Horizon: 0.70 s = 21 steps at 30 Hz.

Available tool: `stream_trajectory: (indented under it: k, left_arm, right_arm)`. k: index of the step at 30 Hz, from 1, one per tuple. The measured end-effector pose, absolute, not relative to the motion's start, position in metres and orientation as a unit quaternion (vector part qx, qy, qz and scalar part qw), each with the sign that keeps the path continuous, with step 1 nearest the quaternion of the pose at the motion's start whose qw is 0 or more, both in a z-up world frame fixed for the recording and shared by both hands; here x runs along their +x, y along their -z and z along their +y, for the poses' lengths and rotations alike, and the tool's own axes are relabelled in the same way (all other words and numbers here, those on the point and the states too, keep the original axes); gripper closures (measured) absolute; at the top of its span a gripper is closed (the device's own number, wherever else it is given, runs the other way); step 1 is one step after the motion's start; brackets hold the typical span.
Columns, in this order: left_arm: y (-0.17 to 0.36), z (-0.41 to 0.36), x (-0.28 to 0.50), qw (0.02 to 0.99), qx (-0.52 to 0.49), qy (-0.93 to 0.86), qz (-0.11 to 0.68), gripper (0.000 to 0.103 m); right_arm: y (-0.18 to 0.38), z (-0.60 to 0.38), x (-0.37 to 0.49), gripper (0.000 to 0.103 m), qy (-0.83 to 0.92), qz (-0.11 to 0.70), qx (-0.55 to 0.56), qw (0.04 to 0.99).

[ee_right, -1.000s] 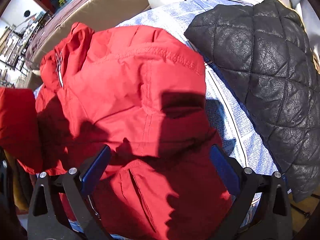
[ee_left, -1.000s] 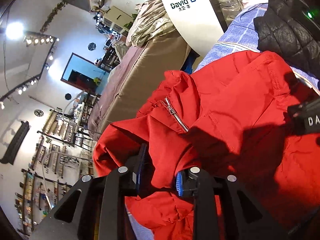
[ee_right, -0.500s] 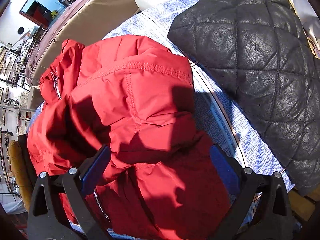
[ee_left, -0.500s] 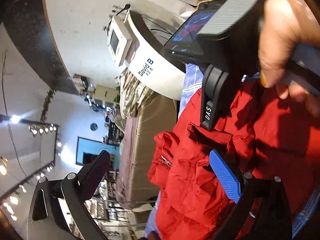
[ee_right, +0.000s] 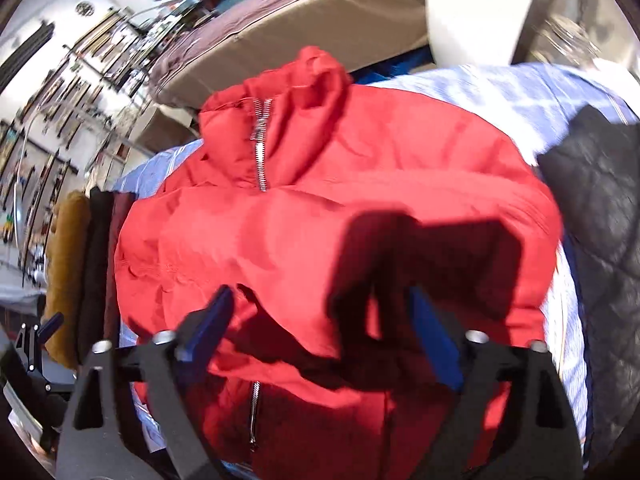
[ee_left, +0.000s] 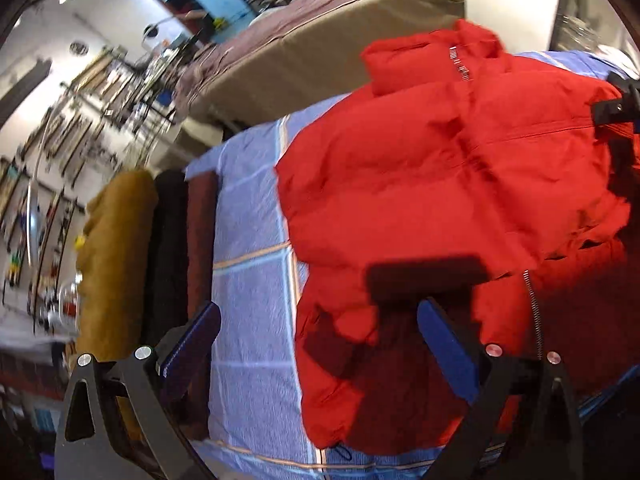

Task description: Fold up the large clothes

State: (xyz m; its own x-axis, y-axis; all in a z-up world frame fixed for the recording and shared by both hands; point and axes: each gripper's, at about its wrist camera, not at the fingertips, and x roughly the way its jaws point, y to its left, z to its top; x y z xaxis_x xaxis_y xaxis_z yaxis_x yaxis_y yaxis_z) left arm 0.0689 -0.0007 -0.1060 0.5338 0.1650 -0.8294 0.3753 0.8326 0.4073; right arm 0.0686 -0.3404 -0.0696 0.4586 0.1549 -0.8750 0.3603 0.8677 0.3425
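Change: left gripper (ee_left: 316, 344) lets go of red jacket (ee_left: 440, 184), swings back.
Fingers: both pairs wide apart, empty.
Jacket: directly ahead of right gripper (ee_right: 320, 332), collar farthest away.

The jacket (ee_right: 320, 208) lies on the checked cloth (ee_left: 252, 280), folded clothes (ee_left: 120, 256) to its left, a quilted coat (ee_right: 600, 216) right, probably touching.

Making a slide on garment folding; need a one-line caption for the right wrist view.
Open right gripper hovers over a bunched red jacket on a blue checked sheet.
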Motion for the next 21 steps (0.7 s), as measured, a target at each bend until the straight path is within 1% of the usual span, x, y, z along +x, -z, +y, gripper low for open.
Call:
stream_trajectory:
  k: [1,2,3,4,7,9,12,15,17,18,19,21]
  left_arm:
    - [0.107,0.010,0.070,0.828,0.270,0.053,0.488,0.006]
    - [0.108,0.020,0.071,0.829,0.259,0.045,0.494,0.006]
    - [0.106,0.023,0.073,0.828,0.253,0.042,0.499,0.006]
    - [0.106,0.025,0.074,0.829,0.246,0.039,0.501,0.006]
    - [0.102,0.024,0.071,0.833,0.236,0.047,0.499,0.006]
    - [0.101,0.013,0.076,0.835,0.226,0.066,0.497,0.006]
    - [0.103,-0.002,0.076,0.833,0.209,0.094,0.503,0.006]
    - [0.106,-0.018,0.080,0.830,0.190,0.122,0.511,0.006]
    - [0.112,-0.024,0.084,0.825,0.180,0.138,0.518,0.006]
    - [0.116,-0.027,0.086,0.820,0.174,0.146,0.525,0.006]
    - [0.119,-0.029,0.088,0.816,0.167,0.151,0.532,0.006]
    - [0.125,-0.029,0.091,0.811,0.151,0.161,0.542,0.006]
  right_arm:
    - [0.071,-0.334,0.078,0.057,0.057,0.524,0.235,0.817]
    - [0.071,-0.327,0.087,0.068,0.054,0.531,0.217,0.817]
    - [0.071,-0.323,0.095,0.082,0.055,0.535,0.200,0.819]
    - [0.067,-0.320,0.102,0.086,0.056,0.532,0.187,0.824]
    - [0.041,-0.327,0.119,0.089,0.071,0.495,0.169,0.849]
    - [0.031,-0.337,0.130,0.089,0.096,0.492,0.173,0.848]
    - [0.048,-0.349,0.140,0.089,0.105,0.529,0.188,0.820]
    - [0.074,-0.342,0.128,0.089,0.120,0.567,0.146,0.802]
    - [0.094,-0.338,0.112,0.089,0.123,0.587,0.142,0.787]
    - [0.103,-0.340,0.103,0.086,0.124,0.593,0.153,0.781]
    - [0.108,-0.345,0.095,0.080,0.128,0.593,0.168,0.777]
    - [0.106,-0.355,0.084,0.075,0.127,0.580,0.211,0.777]
